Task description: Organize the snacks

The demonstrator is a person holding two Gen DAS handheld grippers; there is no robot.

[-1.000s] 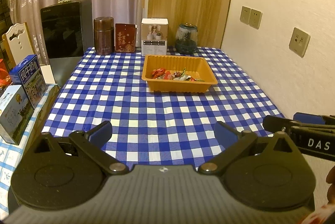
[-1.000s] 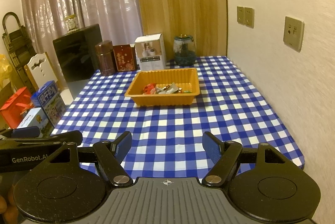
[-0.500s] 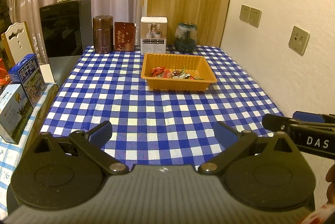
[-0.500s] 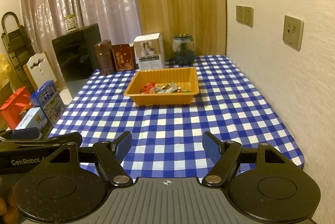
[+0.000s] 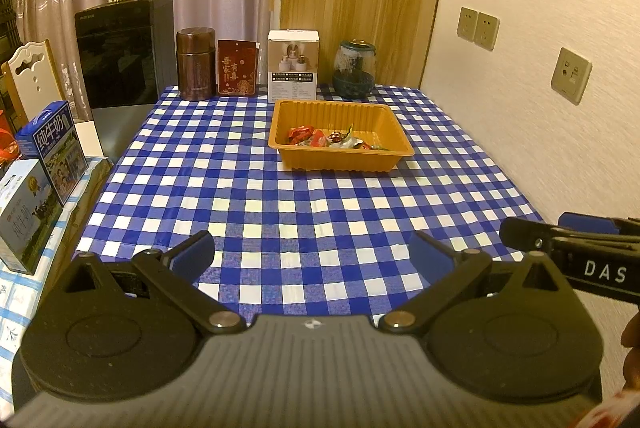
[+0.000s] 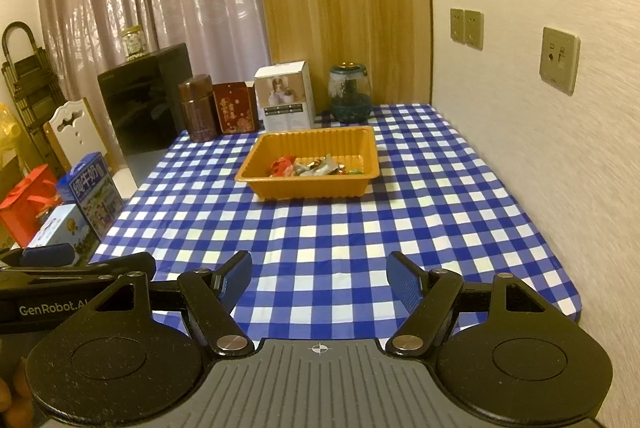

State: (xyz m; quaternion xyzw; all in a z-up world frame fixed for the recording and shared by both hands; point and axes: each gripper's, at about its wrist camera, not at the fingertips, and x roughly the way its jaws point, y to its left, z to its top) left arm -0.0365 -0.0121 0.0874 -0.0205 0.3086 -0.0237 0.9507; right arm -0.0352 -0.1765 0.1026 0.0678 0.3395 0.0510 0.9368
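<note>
Nothing is moving since a second ago: I am keeping both grippers hovering over the near edge of the counter (image 5: 280,211). The left gripper (image 5: 312,254) and right gripper (image 6: 318,282) are holding their fingers wide, gripping nothing. The snacks (image 5: 332,139) are sitting in the orange tray (image 5: 340,159) mid-counter, so sorting looks finished.

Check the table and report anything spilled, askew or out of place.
Nothing stands out. The snacks all lie inside the orange tray, none on the checked tablecloth. The tins, box and jar along the back edge stand upright.
</note>
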